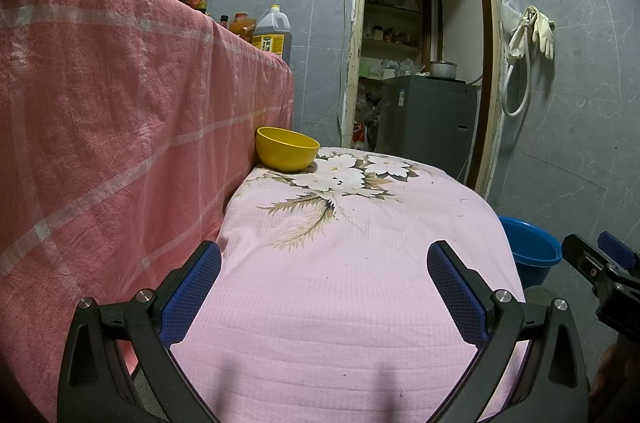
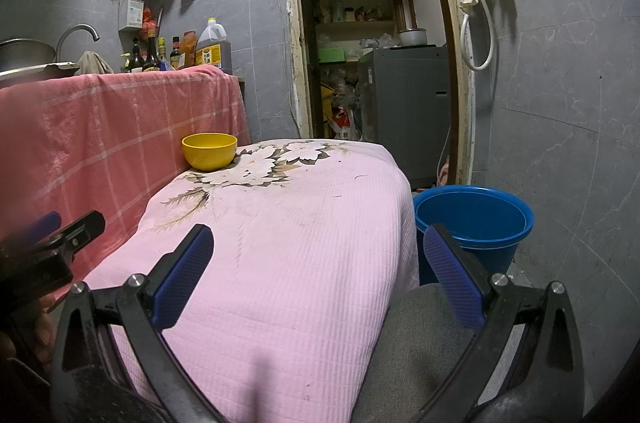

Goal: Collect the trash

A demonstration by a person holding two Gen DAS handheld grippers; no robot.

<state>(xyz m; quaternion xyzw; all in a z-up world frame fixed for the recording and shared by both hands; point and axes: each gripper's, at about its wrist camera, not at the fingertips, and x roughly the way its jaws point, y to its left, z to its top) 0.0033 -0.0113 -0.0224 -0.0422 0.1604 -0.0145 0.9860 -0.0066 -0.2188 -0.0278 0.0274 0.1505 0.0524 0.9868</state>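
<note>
Blue bucket point(image 2: 474, 219) round, upright, on floor just beside pink-covered table point(image 2: 288, 243).

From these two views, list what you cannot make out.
- Inside of the yellow bowl: both views, hidden by its own rim.
- Bottom of the blue bucket: left view cut off by the pink cloth; right view partly behind a finger.
- Bottle labels: too small.

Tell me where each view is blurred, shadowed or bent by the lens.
Left wrist view: door frame bows from fisheye; soft shadows fall on the near pink cloth; the other gripper sits at the right edge. Right wrist view: the other gripper at left is blurred; the blue bucket stays sharp; corners vignette black.
</note>
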